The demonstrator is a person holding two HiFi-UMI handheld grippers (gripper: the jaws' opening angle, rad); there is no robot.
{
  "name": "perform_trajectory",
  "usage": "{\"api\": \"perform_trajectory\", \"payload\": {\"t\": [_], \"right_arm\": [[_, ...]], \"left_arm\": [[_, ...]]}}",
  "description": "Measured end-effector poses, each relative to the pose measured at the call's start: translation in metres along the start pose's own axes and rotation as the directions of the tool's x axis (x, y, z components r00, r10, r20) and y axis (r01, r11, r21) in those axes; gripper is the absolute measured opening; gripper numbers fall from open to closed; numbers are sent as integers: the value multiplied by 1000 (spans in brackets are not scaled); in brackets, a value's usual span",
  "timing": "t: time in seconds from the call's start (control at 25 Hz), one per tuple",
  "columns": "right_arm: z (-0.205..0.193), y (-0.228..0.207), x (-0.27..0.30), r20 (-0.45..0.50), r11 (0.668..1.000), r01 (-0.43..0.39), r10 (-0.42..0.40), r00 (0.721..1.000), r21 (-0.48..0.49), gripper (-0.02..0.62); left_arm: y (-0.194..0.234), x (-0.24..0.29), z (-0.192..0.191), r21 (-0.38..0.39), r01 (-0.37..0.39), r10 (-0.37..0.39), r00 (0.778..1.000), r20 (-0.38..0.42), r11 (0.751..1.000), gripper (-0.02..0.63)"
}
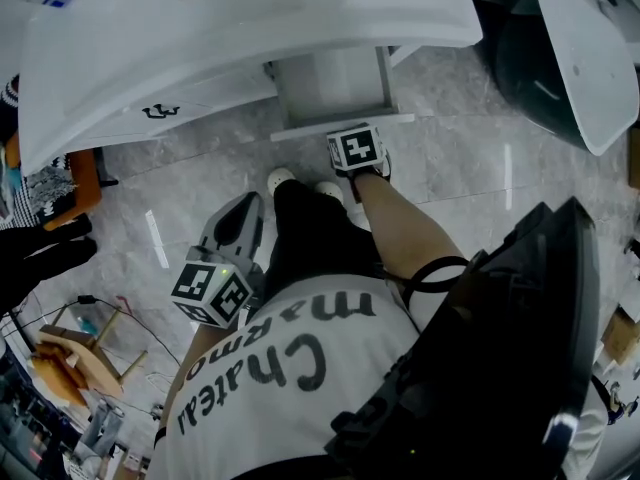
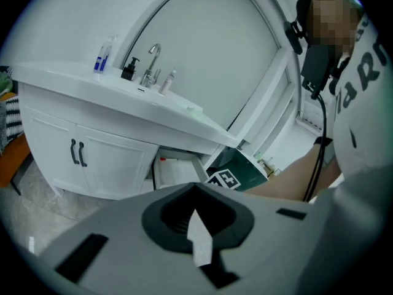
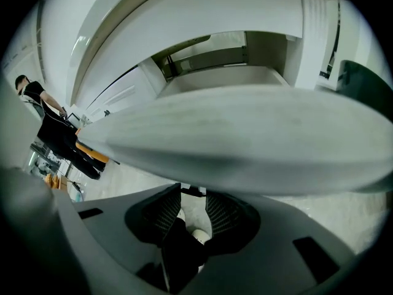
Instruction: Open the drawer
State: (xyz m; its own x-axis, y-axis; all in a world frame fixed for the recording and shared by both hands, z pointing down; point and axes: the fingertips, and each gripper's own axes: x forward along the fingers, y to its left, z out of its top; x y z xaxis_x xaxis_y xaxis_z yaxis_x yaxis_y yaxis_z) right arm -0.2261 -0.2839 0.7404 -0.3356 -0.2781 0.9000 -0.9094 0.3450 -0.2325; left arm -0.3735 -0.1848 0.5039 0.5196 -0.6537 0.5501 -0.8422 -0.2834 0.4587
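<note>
The white drawer (image 1: 330, 83) under the vanity top stands pulled out, its front panel (image 1: 340, 126) toward me. My right gripper (image 1: 356, 140) is at that panel's right end, marker cube up. In the right gripper view the blurred panel (image 3: 245, 140) fills the middle. The ribbed pads (image 3: 164, 209) stand a little apart, shut on a short dark drawer handle (image 3: 192, 191) at their tips. My left gripper (image 1: 240, 213) hangs back by my left leg. Its jaws are shut with nothing in them (image 2: 195, 212), pointing toward the vanity and the drawer (image 2: 175, 171).
The white vanity (image 1: 250, 28) has a faucet (image 2: 153, 60), bottles, and cabinet doors with black handles (image 2: 77, 152) left of the drawer. A dark green bin (image 1: 540, 68) stands right of it. My shoes (image 1: 282, 178) are on the grey tiles. A wooden stool (image 1: 80, 353) stands at left.
</note>
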Motion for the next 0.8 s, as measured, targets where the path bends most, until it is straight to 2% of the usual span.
{"api": "perform_trajectory", "payload": {"t": [0.4, 0.56, 0.68, 0.8], "right_arm": [[8, 2, -5, 7, 998, -52, 52, 999, 45, 149], [11, 5, -19, 9, 985, -120, 120, 993, 126, 142], [4, 1, -35, -25, 991, -97, 100, 995, 92, 110], [1, -6, -58, -31, 992, -90, 93, 995, 84, 31]], "left_arm": [[5, -7, 2, 12, -5, 5, 1000, 6, 1000, 9], [2, -5, 14, 28, 4, -4, 1000, 27, 1000, 9], [-3, -2, 29, 44, 14, -16, 999, 45, 999, 9], [-8, 1, 48, 69, 29, -33, 997, 71, 997, 9]]}}
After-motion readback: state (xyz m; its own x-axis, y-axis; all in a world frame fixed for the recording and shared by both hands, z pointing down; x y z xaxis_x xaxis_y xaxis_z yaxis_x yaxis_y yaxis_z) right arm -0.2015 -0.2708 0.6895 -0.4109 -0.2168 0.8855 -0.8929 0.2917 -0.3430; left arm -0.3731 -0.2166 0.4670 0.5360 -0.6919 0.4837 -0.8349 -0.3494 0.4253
